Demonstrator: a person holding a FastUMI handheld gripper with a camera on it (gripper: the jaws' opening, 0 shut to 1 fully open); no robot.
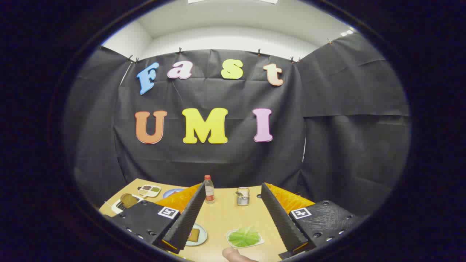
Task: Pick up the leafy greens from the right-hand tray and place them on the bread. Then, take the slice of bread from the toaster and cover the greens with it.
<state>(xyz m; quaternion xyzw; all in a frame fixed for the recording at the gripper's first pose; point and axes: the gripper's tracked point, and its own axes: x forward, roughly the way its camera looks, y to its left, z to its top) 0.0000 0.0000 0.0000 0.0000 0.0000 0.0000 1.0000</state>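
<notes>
Tabletop (222, 218) holds one leafy greens (244, 236) tray, one bottle (209, 189), beneath spread, empty tongs (233, 229).

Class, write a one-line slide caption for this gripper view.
Open gripper above the table, leafy greens on their tray between its fingers, bread on a plate beside.

greens (244, 236) on right tray (233, 243), bread (193, 235) on plate (202, 236) left, bottle (208, 189) behind
</notes>
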